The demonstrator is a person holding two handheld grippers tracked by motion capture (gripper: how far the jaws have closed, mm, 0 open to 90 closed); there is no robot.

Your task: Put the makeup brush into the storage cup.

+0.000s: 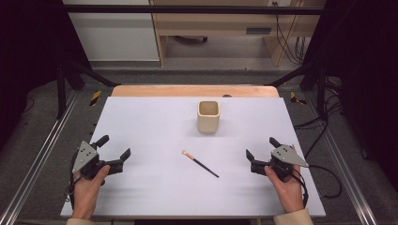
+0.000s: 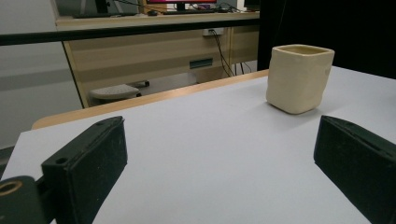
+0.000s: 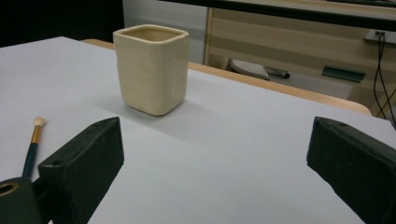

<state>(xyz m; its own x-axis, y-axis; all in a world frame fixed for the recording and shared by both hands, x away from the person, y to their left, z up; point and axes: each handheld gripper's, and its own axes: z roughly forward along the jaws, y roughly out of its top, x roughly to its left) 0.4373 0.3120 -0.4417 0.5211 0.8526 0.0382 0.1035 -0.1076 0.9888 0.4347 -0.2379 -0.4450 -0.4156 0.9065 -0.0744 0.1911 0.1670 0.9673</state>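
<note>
White sheet over a wooden table (image 1: 141,197), desks and cables in the background. A cream square cup (image 1: 208,116) sits upright toward the far middle. Nearer, a small paintbrush (image 1: 200,163) lies flat at a slant, pale tip pointing far-left. Left gripper (image 1: 115,150) rests near the left edge, jaws wide apart, gripping nothing. Right gripper (image 1: 262,149) mirrors it on the right, also spread and empty. Brush sits between them, well apart from both.
</note>
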